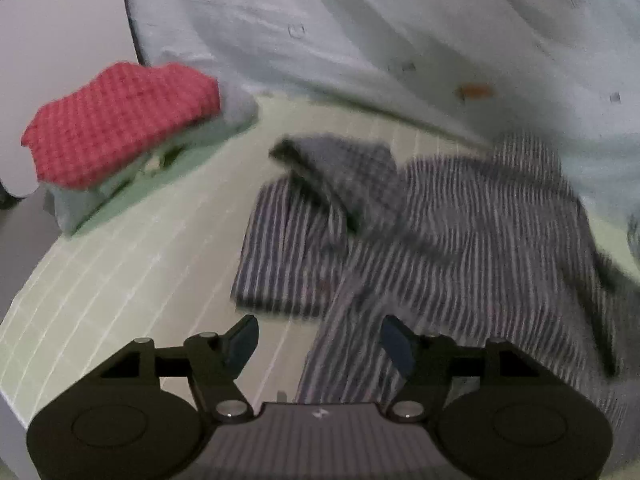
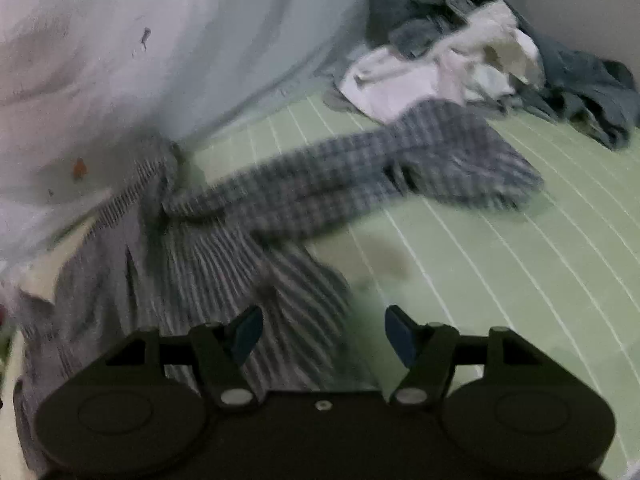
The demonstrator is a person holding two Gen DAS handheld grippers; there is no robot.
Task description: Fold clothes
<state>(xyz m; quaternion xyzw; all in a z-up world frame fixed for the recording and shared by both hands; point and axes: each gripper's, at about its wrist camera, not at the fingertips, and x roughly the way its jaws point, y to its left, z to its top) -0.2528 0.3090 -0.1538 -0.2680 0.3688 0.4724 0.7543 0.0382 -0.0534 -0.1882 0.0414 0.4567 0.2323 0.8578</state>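
A grey-and-white striped shirt (image 1: 460,232) lies crumpled on the green sheet with white lines (image 1: 132,264). One sleeve part lies flat at its left, a dark collar fold on top. My left gripper (image 1: 318,340) is open and empty, just above the shirt's near edge. In the right wrist view the same striped shirt (image 2: 208,264) spreads left of centre, with one checked sleeve (image 2: 440,152) stretched to the right. My right gripper (image 2: 324,332) is open and empty over the shirt's near right edge.
A stack of folded clothes with a red waffle piece (image 1: 120,120) on top sits at the left. A pile of unfolded grey and white clothes (image 2: 480,48) lies at the back right. A pale blue blanket (image 1: 360,20) borders the far side.
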